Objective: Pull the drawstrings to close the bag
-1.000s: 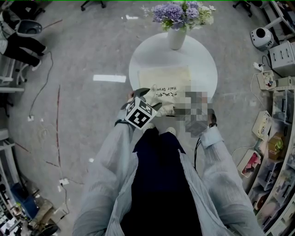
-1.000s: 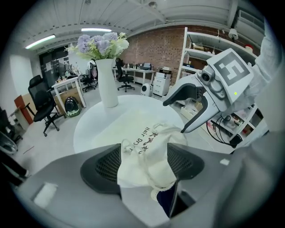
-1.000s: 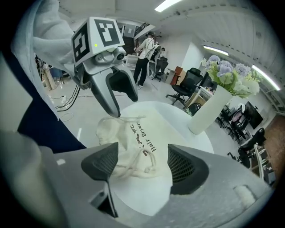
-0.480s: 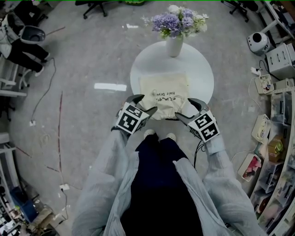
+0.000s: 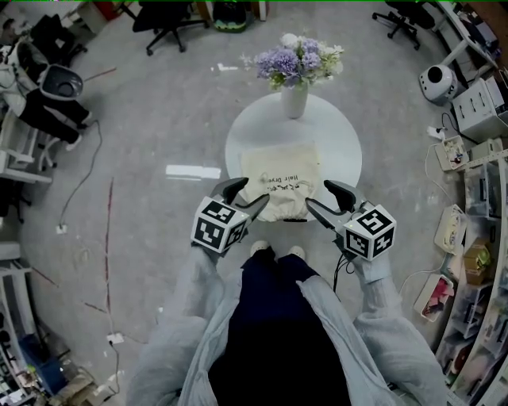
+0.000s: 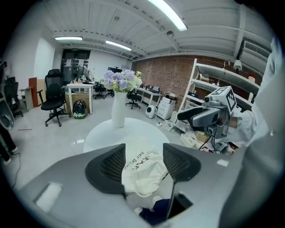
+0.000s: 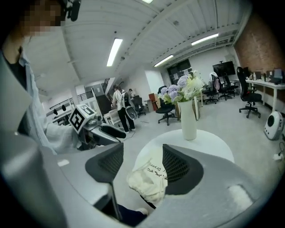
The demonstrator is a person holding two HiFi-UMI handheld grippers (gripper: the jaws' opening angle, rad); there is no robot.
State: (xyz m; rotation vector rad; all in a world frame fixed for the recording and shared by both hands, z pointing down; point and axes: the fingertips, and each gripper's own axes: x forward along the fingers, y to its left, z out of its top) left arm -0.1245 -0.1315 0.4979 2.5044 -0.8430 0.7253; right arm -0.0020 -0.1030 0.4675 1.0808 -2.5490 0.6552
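A cream drawstring bag with black print lies on the round white table. Its gathered mouth hangs over the near edge, and a dark cord shows there. My left gripper hovers above the bag's near left corner and my right gripper above its near right corner. Both are open; their jaws have just been closing a little, with nothing between them. In the left gripper view the bag lies below the left gripper. The right gripper view shows the bag under the right gripper.
A white vase of purple flowers stands at the table's far edge. My shoes are just under the near edge. Shelves and boxes line the right side, office chairs stand at the back, and cables cross the floor at left.
Both grippers have risen from the bag's near end and now stand higher and slightly further apart. The right gripper has rolled, its cube showing another face. The bag stays on the table.
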